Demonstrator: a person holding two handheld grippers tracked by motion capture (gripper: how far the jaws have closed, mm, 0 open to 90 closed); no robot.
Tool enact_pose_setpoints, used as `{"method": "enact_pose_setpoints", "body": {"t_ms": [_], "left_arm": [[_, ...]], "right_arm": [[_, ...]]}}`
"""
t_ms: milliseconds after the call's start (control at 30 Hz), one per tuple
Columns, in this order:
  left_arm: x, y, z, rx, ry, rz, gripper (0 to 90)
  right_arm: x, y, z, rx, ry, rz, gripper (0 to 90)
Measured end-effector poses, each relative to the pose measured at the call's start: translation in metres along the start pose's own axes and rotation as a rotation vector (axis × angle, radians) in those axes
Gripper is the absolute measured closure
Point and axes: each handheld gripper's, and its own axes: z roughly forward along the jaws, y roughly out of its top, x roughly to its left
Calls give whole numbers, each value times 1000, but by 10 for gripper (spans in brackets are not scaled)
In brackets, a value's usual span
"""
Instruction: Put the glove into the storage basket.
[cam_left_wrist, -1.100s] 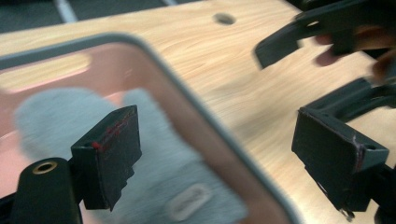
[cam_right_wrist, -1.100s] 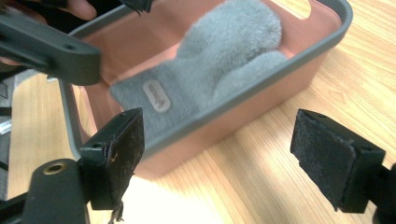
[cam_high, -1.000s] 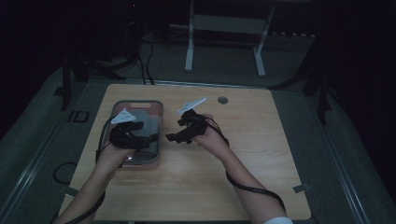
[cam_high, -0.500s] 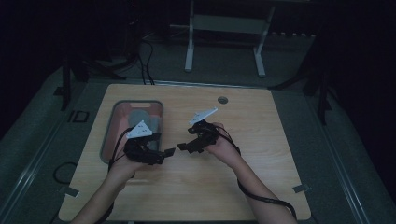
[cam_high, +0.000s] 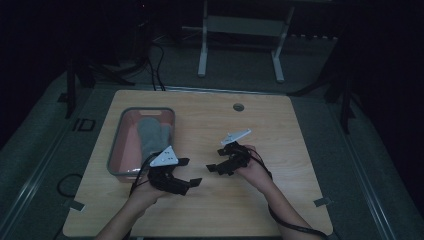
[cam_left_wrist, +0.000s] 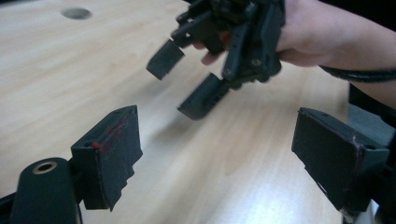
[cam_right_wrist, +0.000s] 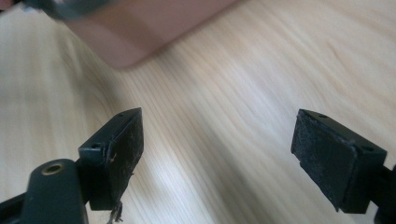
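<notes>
Blurred pink bin (cam_right_wrist: 135, 32) cut by top edge; grey, perhaps mitten-like thing (cam_high: 151, 137) inside, dim.

Bare table (cam_high: 280, 125) ahead and right of both grippers; grey-rimmed bin (cam_high: 118, 150) with mitten (cam_high: 150, 135) at left

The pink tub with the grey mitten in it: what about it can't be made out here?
- High view: the near wall of the grey-rimmed pink tub is hidden behind the left gripper.
- High view: grey mitten's texture is lost in dim light.
- Right gripper view: the tub is blurred and cut off by the top edge.
</notes>
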Motion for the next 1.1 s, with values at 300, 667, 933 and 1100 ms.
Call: {"method": "enact_pose_setpoints", "body": {"t_ms": [300, 667, 933, 1100], "left_arm": [[-5, -19, 26, 16, -57, 9, 161], [-8, -32, 44, 67, -107, 25, 160], [-12, -33, 47, 66, -133, 37, 160], [-13, -36, 48, 77, -143, 38, 160]], "right_arm": [[-9, -36, -8, 7, -10, -9, 164], [-14, -73, -22, -35, -44, -17, 160], [-12, -88, -28, -56, -77, -16, 160], [-11, -97, -31, -48, -82, -15, 160]]}}
